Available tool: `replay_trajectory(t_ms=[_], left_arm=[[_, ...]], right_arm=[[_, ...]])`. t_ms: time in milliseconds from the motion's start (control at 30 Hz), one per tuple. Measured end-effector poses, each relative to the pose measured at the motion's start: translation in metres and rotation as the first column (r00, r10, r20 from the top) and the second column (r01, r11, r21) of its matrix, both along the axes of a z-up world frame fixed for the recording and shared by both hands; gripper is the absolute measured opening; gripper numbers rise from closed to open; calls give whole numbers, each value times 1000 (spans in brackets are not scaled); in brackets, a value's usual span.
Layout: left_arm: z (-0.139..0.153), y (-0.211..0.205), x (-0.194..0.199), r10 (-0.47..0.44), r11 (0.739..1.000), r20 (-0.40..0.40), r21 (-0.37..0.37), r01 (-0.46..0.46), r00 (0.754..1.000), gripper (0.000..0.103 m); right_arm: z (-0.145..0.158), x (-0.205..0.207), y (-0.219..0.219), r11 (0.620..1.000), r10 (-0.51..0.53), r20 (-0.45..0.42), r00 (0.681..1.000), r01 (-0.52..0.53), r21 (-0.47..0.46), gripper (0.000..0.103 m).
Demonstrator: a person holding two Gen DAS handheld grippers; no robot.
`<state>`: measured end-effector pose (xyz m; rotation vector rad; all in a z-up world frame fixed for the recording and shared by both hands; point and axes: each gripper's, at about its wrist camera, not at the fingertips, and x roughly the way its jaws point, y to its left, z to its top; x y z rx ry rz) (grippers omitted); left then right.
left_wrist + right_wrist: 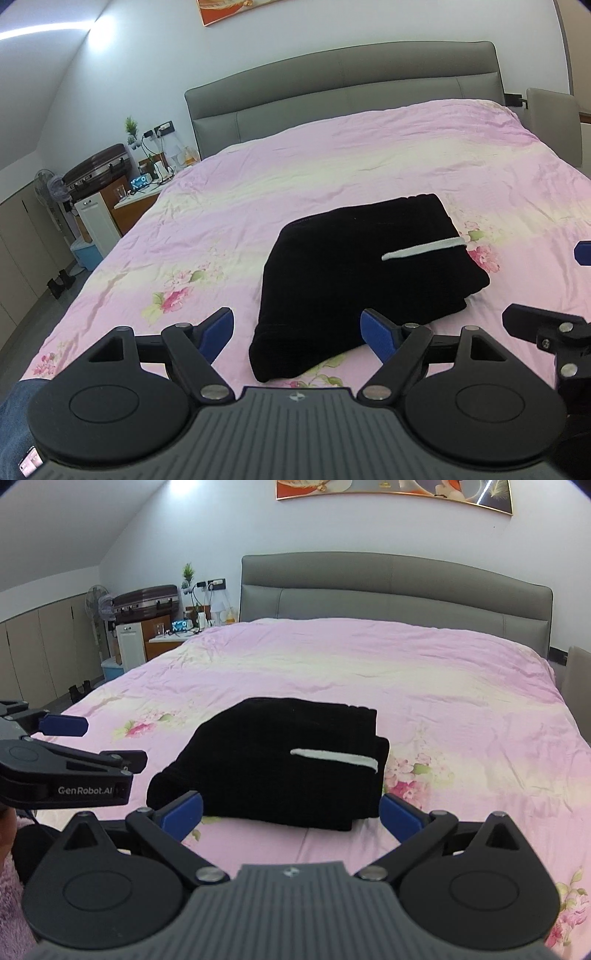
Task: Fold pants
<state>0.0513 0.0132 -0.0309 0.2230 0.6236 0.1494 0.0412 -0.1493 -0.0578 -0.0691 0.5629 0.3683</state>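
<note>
The black pants [354, 273] lie folded into a compact bundle on the pink floral bedspread [332, 166], with a white stripe [424, 249] across the top. They also show in the right wrist view [273, 764], stripe [336, 757] on the right side. My left gripper [299, 332] is open and empty, just short of the bundle's near edge. My right gripper [291, 814] is open and empty, also just in front of the bundle. The left gripper shows at the left edge of the right wrist view [74, 746]; part of the right one shows in the left wrist view [546, 328].
A grey padded headboard [395, 587] stands at the far end of the bed. Left of the bed are a nightstand [166, 638] with small items, a suitcase [146, 598], a fan [96, 602] and a blue bin [112, 670]. A chair [554, 122] stands on the right.
</note>
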Motion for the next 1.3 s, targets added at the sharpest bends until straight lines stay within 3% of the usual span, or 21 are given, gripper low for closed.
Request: replay_trajectory(t_ms=[500, 1300], left_arm=[[-12, 12, -12, 42, 997, -41, -61, -44, 998, 92], [-10, 12, -13, 50, 995, -47, -81, -53, 998, 92]], right_arm=[[-10, -1, 2, 1000, -8, -27, 1000, 8, -9, 98], [-11, 0, -2, 1000, -21, -32, 999, 21, -5, 98]])
